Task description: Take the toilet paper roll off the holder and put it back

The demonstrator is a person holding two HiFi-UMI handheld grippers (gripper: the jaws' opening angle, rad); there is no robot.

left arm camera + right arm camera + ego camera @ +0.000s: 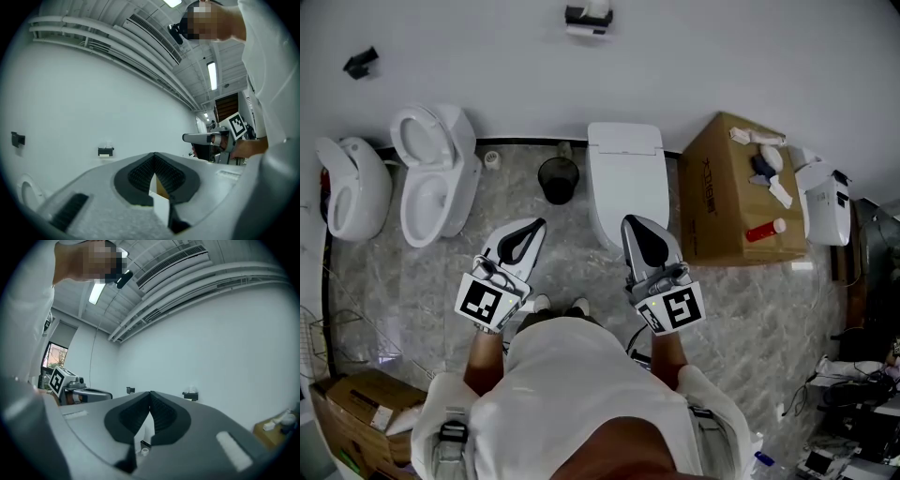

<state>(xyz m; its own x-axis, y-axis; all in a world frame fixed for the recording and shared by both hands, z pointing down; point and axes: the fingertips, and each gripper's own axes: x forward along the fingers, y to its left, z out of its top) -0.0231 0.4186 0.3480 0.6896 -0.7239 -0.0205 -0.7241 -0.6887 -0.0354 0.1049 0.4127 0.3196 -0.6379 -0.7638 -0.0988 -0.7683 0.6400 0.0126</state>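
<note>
The left gripper (153, 155) and right gripper (150, 393) both have jaws pressed together, holding nothing; the toilet paper holder (588, 19) hangs well ahead.

The person wears a white short-sleeved shirt (572, 375). The left hand-held gripper (536, 225) and right hand-held gripper (630, 223) are pale grey shells with black ribbed pads (140, 173). At each one's shirt end sits a white cube (484, 302) with black square markers.

White wall (675, 56), white toilets (436, 178); grey marbled floor (403, 291); brown box (731, 197); black bin (559, 180); grey left tool (539, 225), right tool (628, 221), black-and-white markers (483, 302).
</note>
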